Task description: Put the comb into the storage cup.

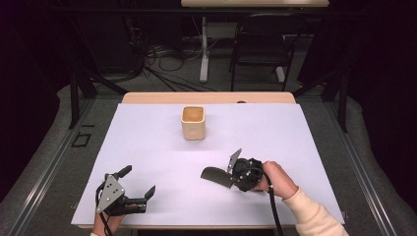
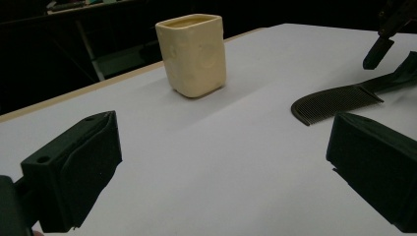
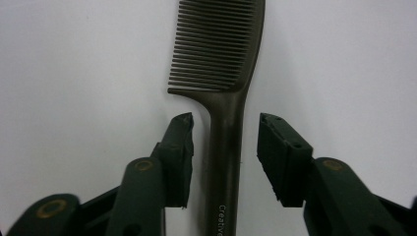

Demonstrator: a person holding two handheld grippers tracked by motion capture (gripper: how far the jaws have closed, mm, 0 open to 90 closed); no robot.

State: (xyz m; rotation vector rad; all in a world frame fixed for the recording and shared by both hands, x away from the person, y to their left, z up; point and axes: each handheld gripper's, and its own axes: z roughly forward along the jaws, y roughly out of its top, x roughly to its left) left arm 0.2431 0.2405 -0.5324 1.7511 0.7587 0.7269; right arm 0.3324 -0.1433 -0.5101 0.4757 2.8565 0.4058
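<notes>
Jaws of the right gripper (image 3: 225, 123) straddle the comb (image 3: 223, 64) handle, partly closed, not yet gripping. Left gripper (image 1: 138, 183) stands wide open, empty. Comb lies on the table (image 1: 147, 137), unlifted; cup (image 1: 193, 123) empty.

Dark brown comb (image 3: 221, 54), lying flat on the white table, handle between jaws, untouched

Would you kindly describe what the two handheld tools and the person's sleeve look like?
Both are black, each with two blocky, flat-faced jaws on hinged links. The left tool carries a grey three-cornered plate with small holes on top. On the right tool the link pivots show brass-coloured rings, and a black cable trails back along the forearm, which wears a cream ribbed-cuff sleeve.
</notes>
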